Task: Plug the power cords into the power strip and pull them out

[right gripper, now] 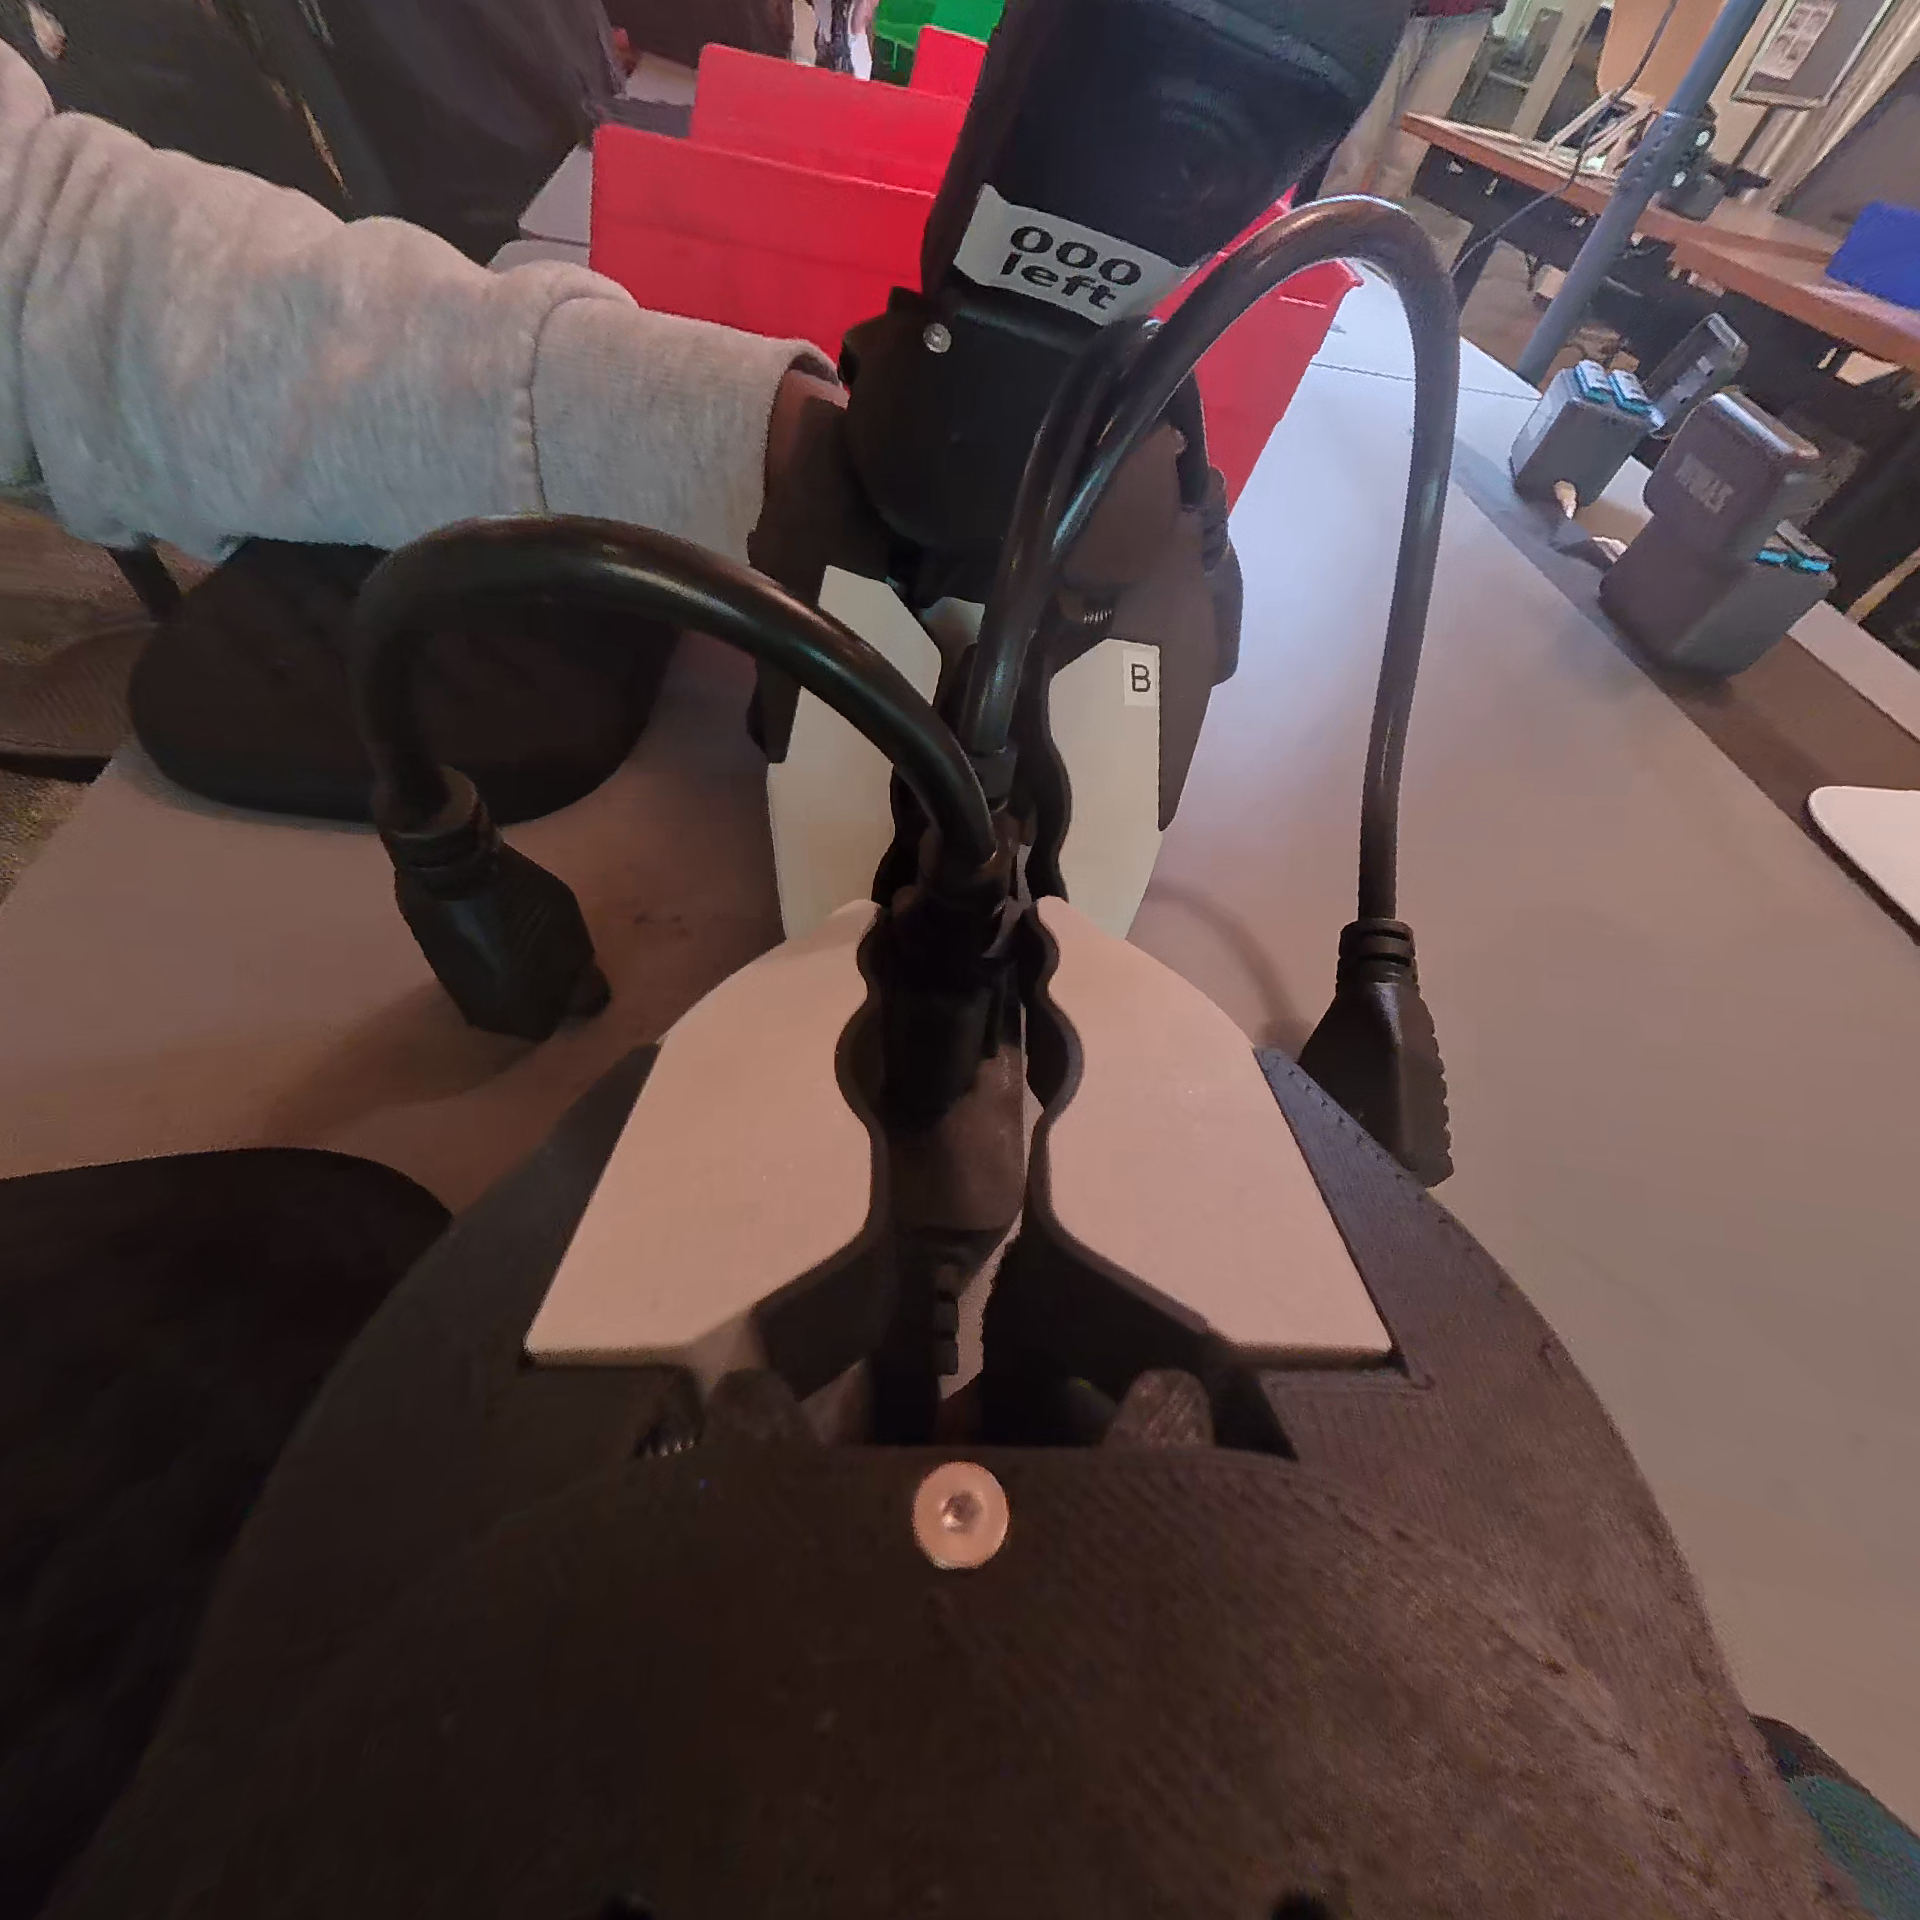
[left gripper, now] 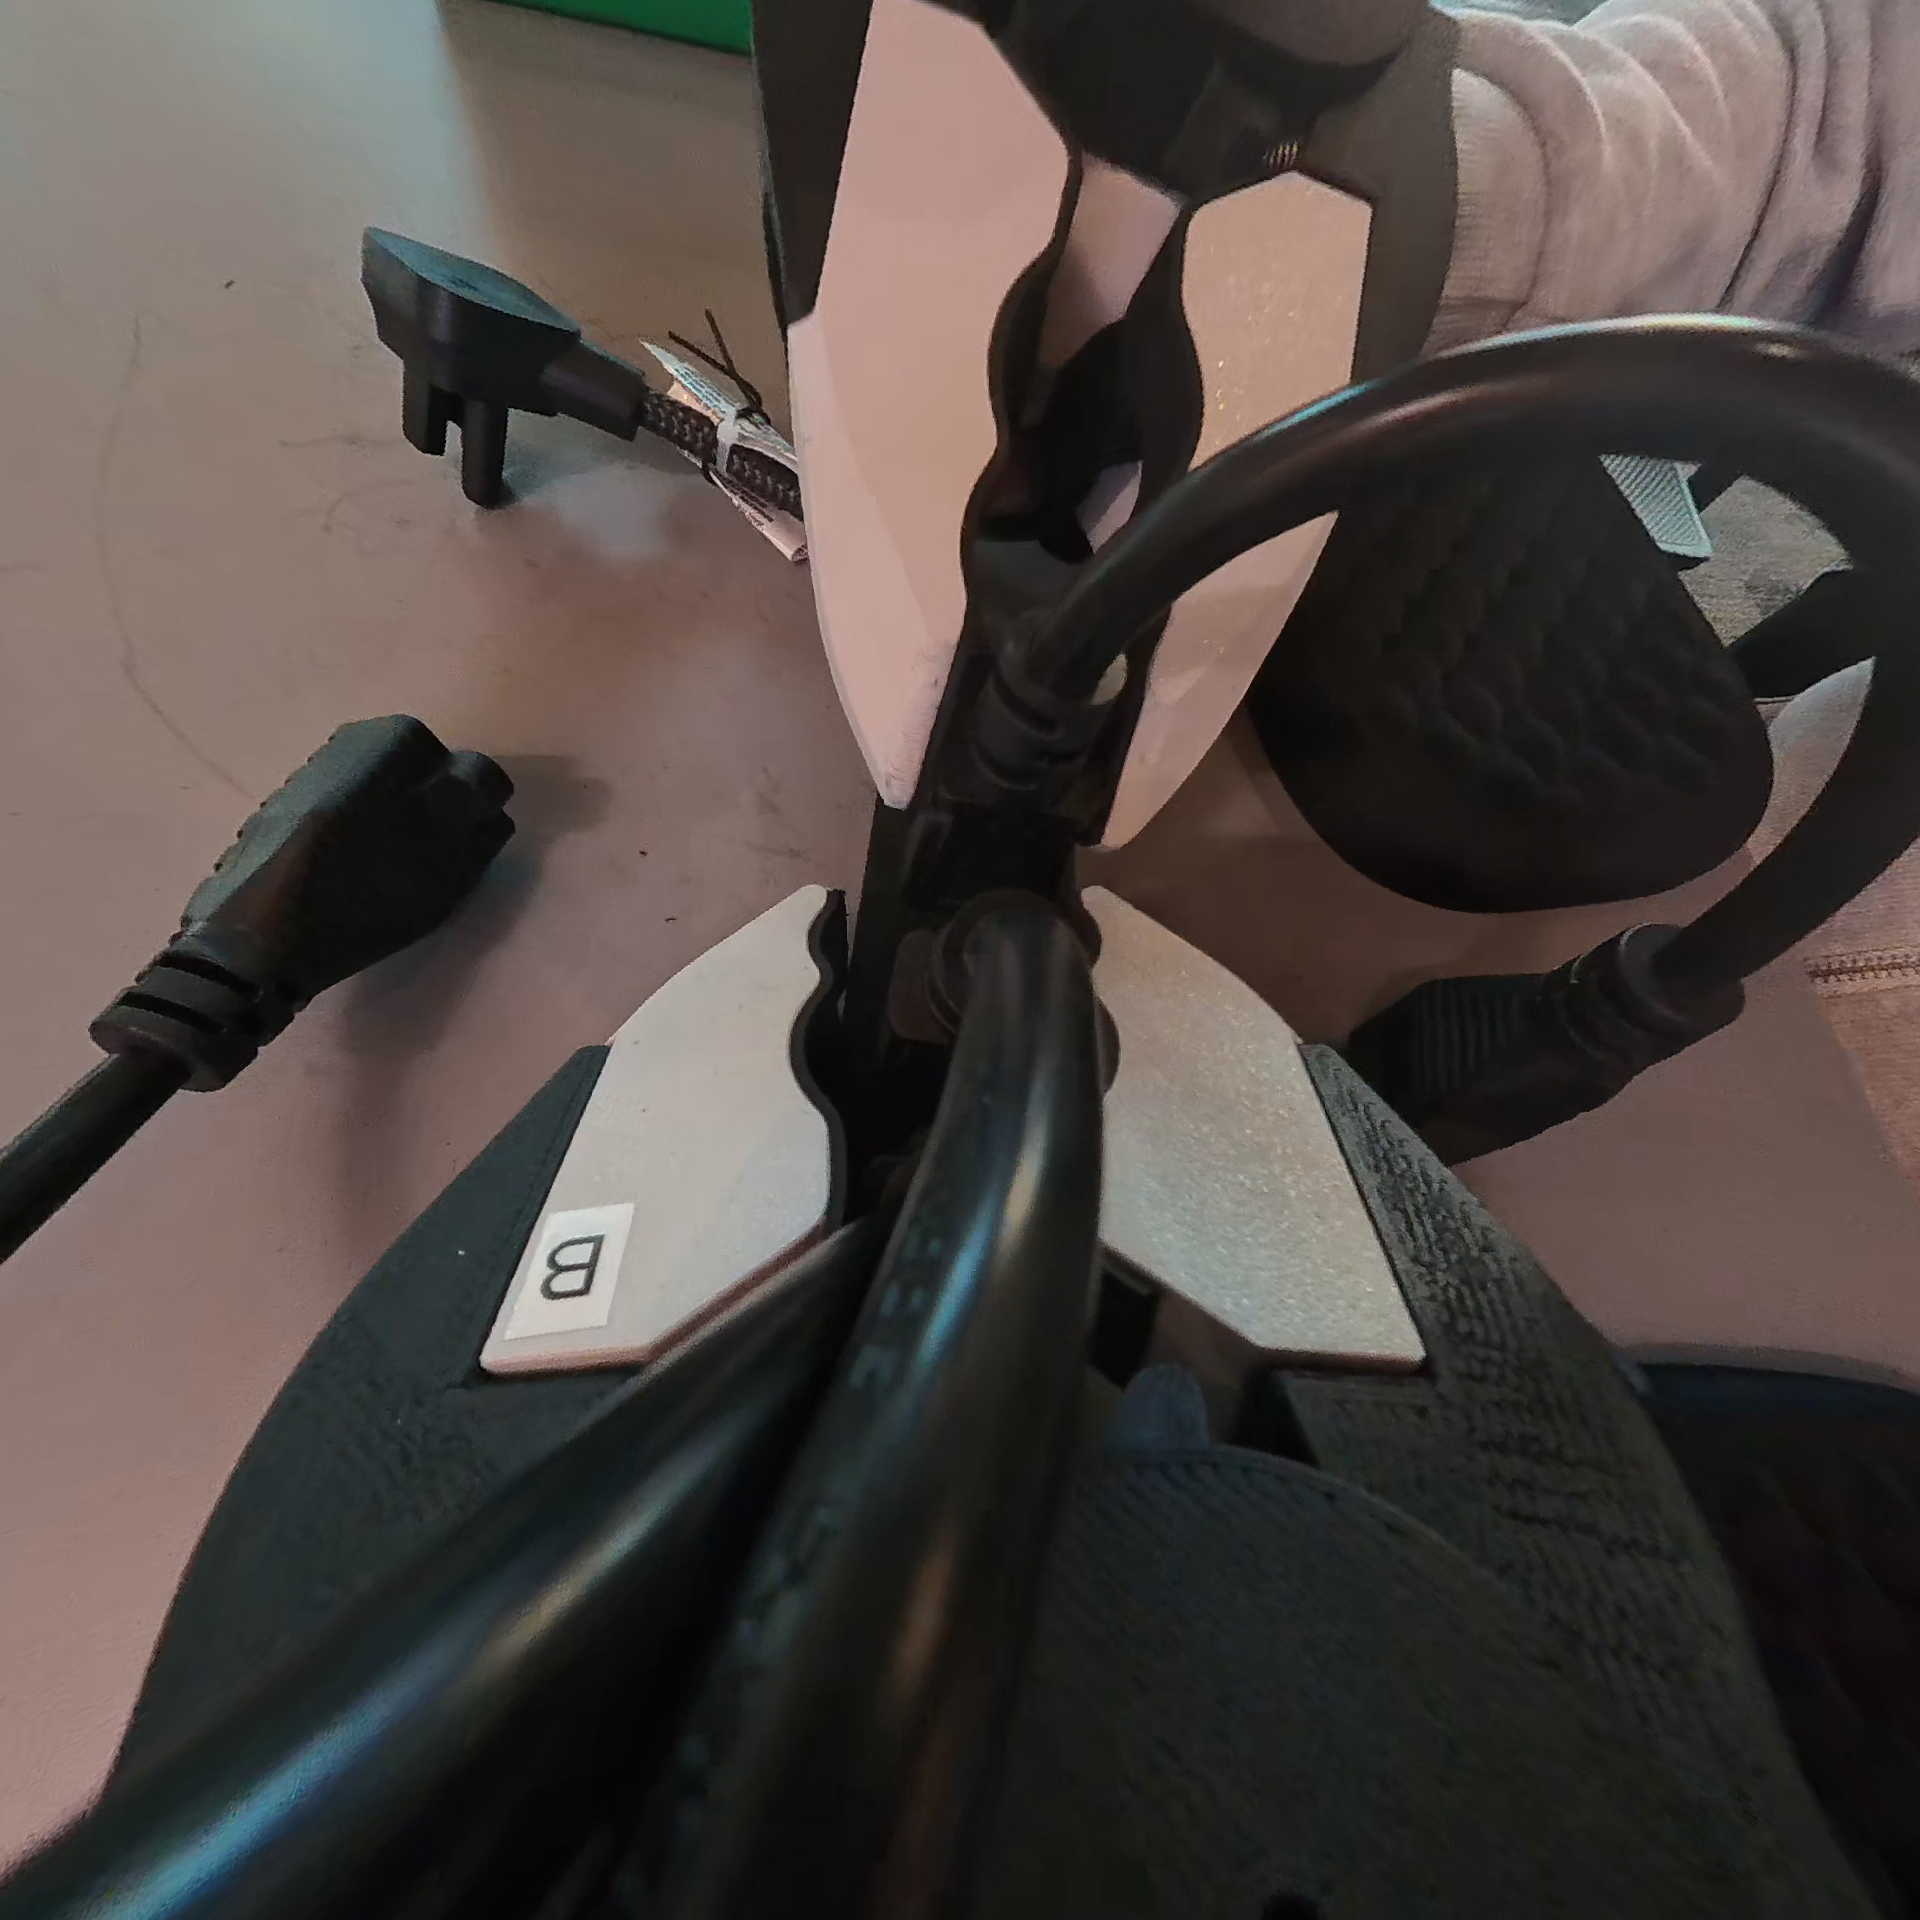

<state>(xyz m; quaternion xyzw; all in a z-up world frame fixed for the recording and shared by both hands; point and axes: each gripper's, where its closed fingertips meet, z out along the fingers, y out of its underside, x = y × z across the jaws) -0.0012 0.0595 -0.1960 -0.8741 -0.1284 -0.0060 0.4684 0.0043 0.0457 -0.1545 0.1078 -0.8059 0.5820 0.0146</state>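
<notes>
my left gripper (left gripper: 961, 914) and right gripper (right gripper: 951, 997) face tip to tip, each clamping black plug (right gripper: 935, 1039) — shared axis straight between; pull apart along it.

Grey table (left gripper: 260, 644) with black plugs (left gripper: 343, 831)

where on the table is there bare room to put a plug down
Bare grey tabletop lies beyond the flat black angled plug in the left wrist view. In the right wrist view, a bare strip runs between the upright black ribbed connector and the grey battery packs. It is crowded where the left gripper and right gripper meet, among looping black cords.
</notes>
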